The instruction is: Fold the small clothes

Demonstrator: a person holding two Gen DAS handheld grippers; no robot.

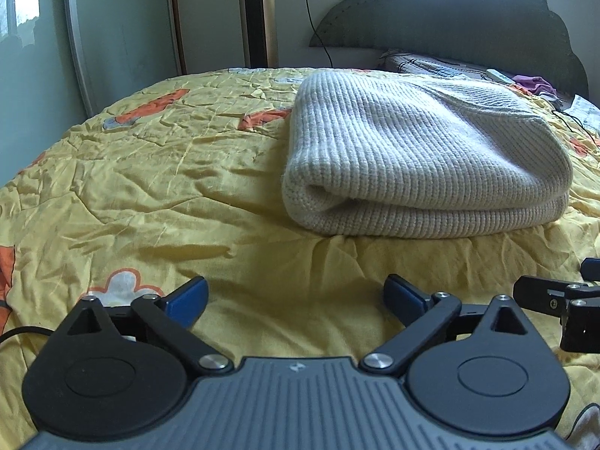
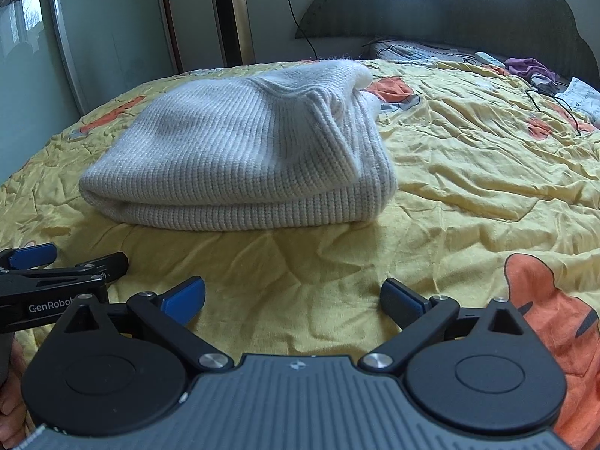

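Both hand-held grippers, left (image 1: 296, 300) and right (image 2: 292, 300), are held open, empty; sweater (image 1: 420, 157) judged soft, bulky, best pinched at folded edges.

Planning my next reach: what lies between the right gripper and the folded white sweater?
Only bare yellow bedspread between the right gripper and the sweater, per the right wrist view.

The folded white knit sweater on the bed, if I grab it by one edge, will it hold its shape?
Probably not. The sweater is soft ribbed knit in loose layers, so a lifted edge would likely droop and unfold. Its thick bulk suggests moderate weight. On the wrinkled yellow quilt, it would likely drag rather than slide.
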